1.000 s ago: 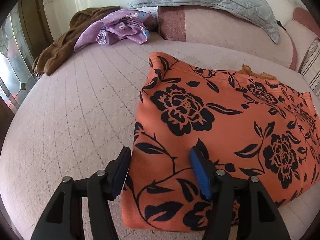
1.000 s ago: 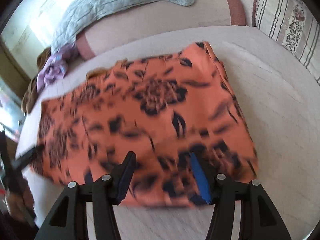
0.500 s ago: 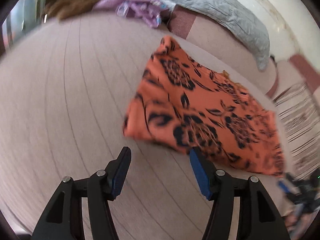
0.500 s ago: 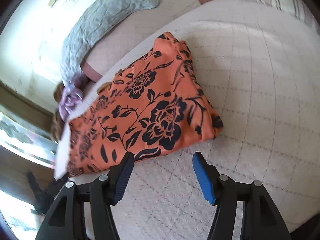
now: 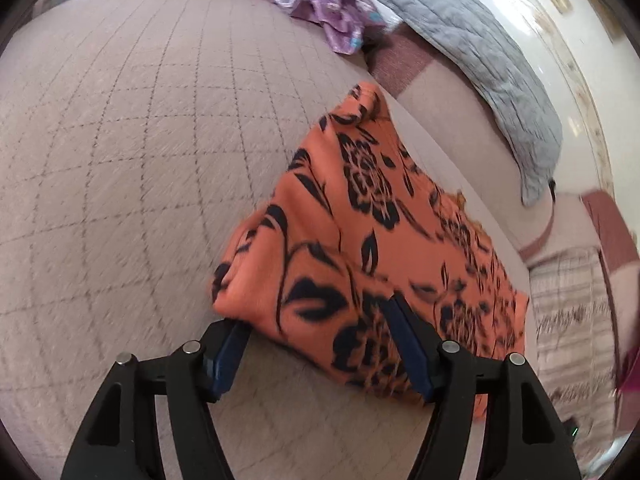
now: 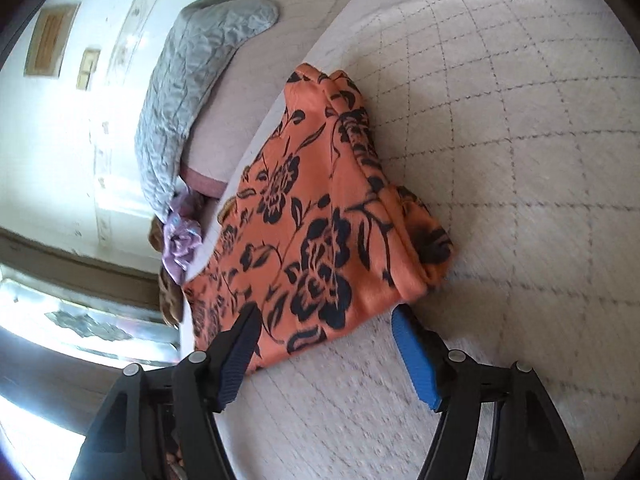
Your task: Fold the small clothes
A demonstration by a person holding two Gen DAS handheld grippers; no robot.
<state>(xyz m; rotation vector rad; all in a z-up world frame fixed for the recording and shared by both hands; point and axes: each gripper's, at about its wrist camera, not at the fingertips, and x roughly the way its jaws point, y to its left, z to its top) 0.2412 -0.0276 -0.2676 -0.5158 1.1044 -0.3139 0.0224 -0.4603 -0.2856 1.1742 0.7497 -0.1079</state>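
Blue-padded jaws of the left gripper (image 5: 316, 344) stand wide and hold nothing, straddling the near left corner of the folded orange floral garment (image 5: 372, 240): the right pad overlaps the cloth's near edge, though whether it touches I cannot tell, and the left pad sits just off the corner. The right gripper (image 6: 324, 344) is likewise wide and empty, its jaws either side of the garment's near right corner, just short of the cloth. The garment lies flat on the quilted bed (image 5: 120, 160), its long axis running across from one gripper to the other, so each hand is nearest its own end. Toward the head of the bed lie a grey quilted pillow (image 5: 492, 64) and a purple garment (image 5: 320, 4). No writing or labels can be read.
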